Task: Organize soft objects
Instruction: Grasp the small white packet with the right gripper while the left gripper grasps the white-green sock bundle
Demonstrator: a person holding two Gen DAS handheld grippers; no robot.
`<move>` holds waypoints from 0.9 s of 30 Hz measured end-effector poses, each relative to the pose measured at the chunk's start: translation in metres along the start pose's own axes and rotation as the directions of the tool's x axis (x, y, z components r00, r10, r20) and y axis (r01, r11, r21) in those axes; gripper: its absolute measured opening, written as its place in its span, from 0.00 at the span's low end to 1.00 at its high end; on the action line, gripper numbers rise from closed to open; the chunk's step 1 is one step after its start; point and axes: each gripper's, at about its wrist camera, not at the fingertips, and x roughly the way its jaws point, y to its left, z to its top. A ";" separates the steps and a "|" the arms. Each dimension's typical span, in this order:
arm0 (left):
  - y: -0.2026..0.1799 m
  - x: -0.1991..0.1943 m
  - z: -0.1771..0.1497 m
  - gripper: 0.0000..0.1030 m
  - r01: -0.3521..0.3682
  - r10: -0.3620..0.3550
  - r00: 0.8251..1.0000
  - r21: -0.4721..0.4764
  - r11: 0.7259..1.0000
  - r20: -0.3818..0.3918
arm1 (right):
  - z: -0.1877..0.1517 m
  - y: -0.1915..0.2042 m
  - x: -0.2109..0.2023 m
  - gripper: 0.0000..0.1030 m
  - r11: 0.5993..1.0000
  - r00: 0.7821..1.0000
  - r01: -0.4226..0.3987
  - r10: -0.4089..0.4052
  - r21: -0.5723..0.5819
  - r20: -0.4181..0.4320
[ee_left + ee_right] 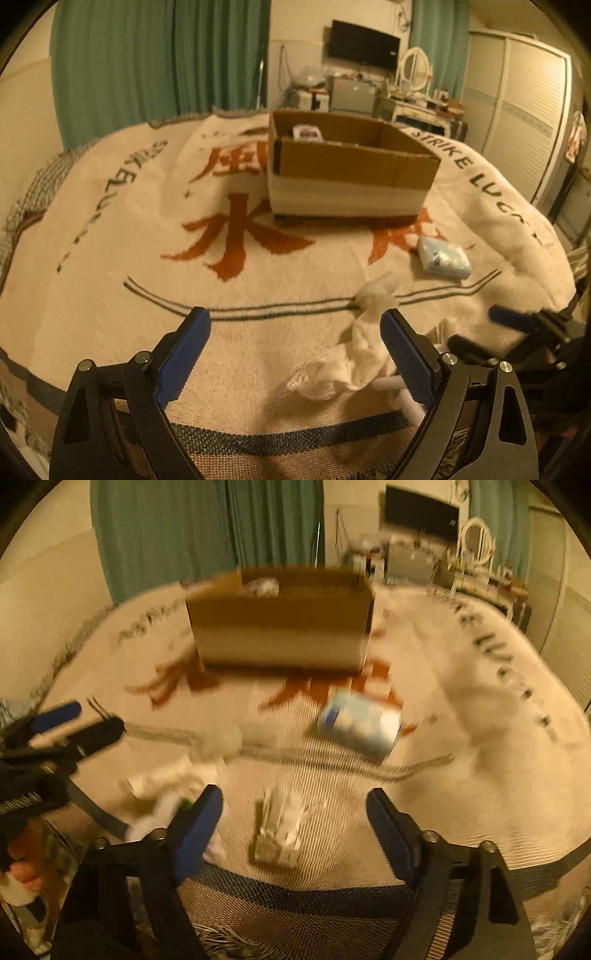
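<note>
Box (351, 166) on bed (110, 295), open for stowing. Left tool (295, 332) wide, empty, beside white cloth (354, 354). Right tool (295, 812) wide over a blurred, possibly tissue, packet (277, 830).

A cardboard box (351, 162) stands on the blanket (110, 295) at the bed's far middle. Nearer and to its right lies a wrapped pack (445, 257); a crumpled cloth (354, 354) lies nearer still, a small packet (277, 827) to its right.

We see a crumpled white cloth (356, 354) lying near the blanket's front edge, a blue-white soft pack (444, 257) flat further back, and a small blurred packet (277, 830) w/ unclear details.
</note>
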 end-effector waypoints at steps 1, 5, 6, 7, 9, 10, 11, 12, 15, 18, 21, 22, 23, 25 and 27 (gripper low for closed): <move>0.002 0.001 -0.002 0.92 -0.005 0.004 1.000 -0.007 1.000 -0.008 | -0.002 0.000 0.009 0.68 1.000 1.000 -0.005 0.006 0.003 -0.024; 0.005 -0.001 -0.003 0.91 -0.002 0.002 1.000 -0.013 1.000 -0.012 | -0.009 0.005 0.027 0.49 0.999 0.996 -0.034 0.032 -0.018 -0.084; 0.005 -0.004 -0.002 0.91 0.001 -0.001 1.000 -0.013 1.000 -0.008 | -0.010 0.006 0.029 0.32 0.999 0.994 -0.047 0.044 -0.019 -0.096; 0.004 -0.008 -0.001 0.91 0.002 -0.002 1.000 -0.010 1.000 -0.003 | -0.011 0.006 0.030 0.25 0.999 0.993 -0.051 0.049 -0.018 -0.104; -0.001 -0.018 0.000 0.91 0.003 -0.003 1.000 0.006 1.000 0.012 | -0.011 0.006 0.023 0.25 0.998 0.995 -0.055 0.054 -0.014 -0.083; -0.003 -0.021 0.001 0.91 0.005 -0.005 1.000 0.010 1.000 0.015 | -0.009 0.006 0.018 0.25 0.998 0.996 -0.056 0.055 -0.012 -0.069; -0.007 -0.025 0.000 0.91 0.009 -0.009 1.000 0.012 1.000 0.015 | -0.008 0.006 0.012 0.25 0.999 0.997 -0.048 0.048 -0.011 -0.054; -0.010 -0.028 0.000 0.91 0.017 -0.017 1.000 0.012 1.000 0.012 | -0.006 0.005 0.005 0.25 0.999 0.999 -0.033 0.033 -0.011 -0.036; -0.025 -0.036 -0.008 0.91 0.066 -0.066 0.998 0.011 0.998 -0.005 | -0.001 0.001 -0.016 0.25 1.000 1.000 -0.006 0.006 -0.012 0.008; -0.047 -0.040 -0.020 0.90 0.094 -0.093 0.995 0.038 0.995 -0.027 | -0.003 -0.003 -0.039 0.25 1.000 0.998 0.015 -0.015 -0.002 0.053; -0.066 -0.036 -0.029 0.90 0.119 -0.114 0.991 0.078 0.990 -0.062 | -0.008 -0.007 -0.051 0.25 1.000 0.997 0.017 -0.017 0.006 0.071; -0.070 -0.032 -0.030 0.90 0.123 -0.116 0.990 0.082 0.989 -0.077 | -0.010 -0.009 -0.053 0.25 1.000 0.997 0.016 -0.017 0.012 0.072; -0.072 -0.028 -0.030 0.90 0.119 -0.112 0.990 0.081 0.990 -0.088 | -0.012 -0.011 -0.053 0.25 1.000 0.997 0.014 -0.015 0.017 0.071; -0.076 -0.020 -0.032 0.90 0.118 -0.109 0.988 0.083 0.989 -0.106 | -0.015 -0.016 -0.052 0.25 0.999 0.998 0.009 -0.011 0.033 0.064; -0.079 -0.013 -0.034 0.85 0.104 -0.093 0.989 0.092 0.990 -0.115 | -0.016 -0.020 -0.051 0.25 0.999 0.998 0.003 -0.006 0.045 0.063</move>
